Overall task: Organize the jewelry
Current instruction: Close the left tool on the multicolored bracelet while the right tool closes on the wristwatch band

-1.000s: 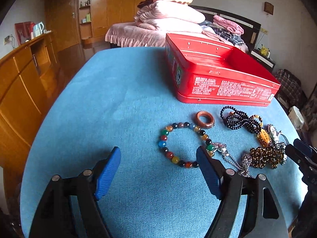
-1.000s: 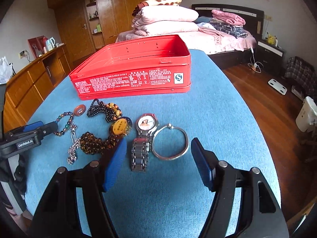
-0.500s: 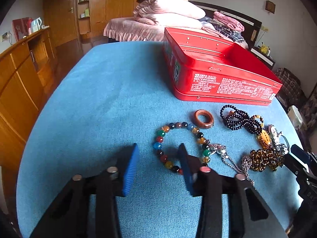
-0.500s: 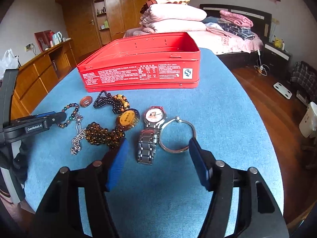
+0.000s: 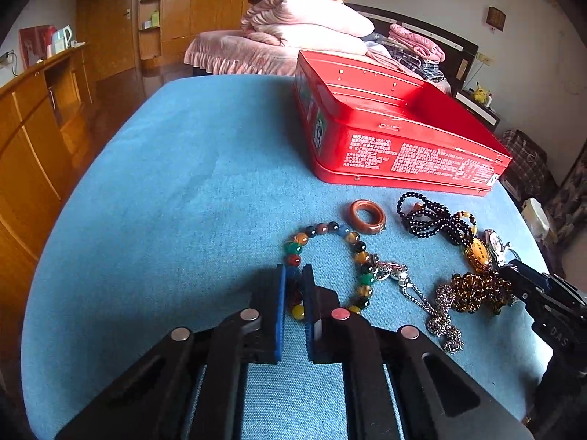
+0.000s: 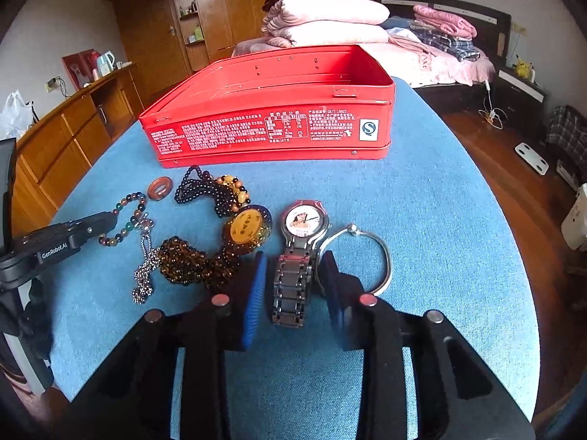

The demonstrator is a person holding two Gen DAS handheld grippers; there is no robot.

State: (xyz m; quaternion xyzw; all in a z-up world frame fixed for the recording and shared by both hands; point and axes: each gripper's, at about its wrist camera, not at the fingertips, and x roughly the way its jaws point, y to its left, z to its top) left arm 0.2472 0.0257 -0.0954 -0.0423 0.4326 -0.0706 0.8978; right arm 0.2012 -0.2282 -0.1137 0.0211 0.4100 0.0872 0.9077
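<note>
My left gripper (image 5: 293, 286) is shut on the near side of a multicoloured bead bracelet (image 5: 332, 256) lying on the blue table. My right gripper (image 6: 291, 278) has closed around the metal band of a wristwatch (image 6: 297, 256); the pads look close to the band, but contact is unclear. An open red tin box (image 6: 271, 124) stands behind the jewelry, also in the left wrist view (image 5: 396, 139). A brown ring (image 5: 367, 216), a black bead necklace (image 5: 433, 216), an amber pendant (image 6: 247, 229) with brown beads and a silver chain (image 5: 436, 311) lie between.
A silver bangle (image 6: 370, 256) lies just right of the watch, touching my right finger. The blue table (image 5: 183, 183) drops off to a wooden floor on the right. Wooden cabinets stand left, a bed with stacked bedding behind.
Both grippers moved forward and down and closed: the left went from wide open to shut on the bead bracelet, the right narrowed around the watch band.
</note>
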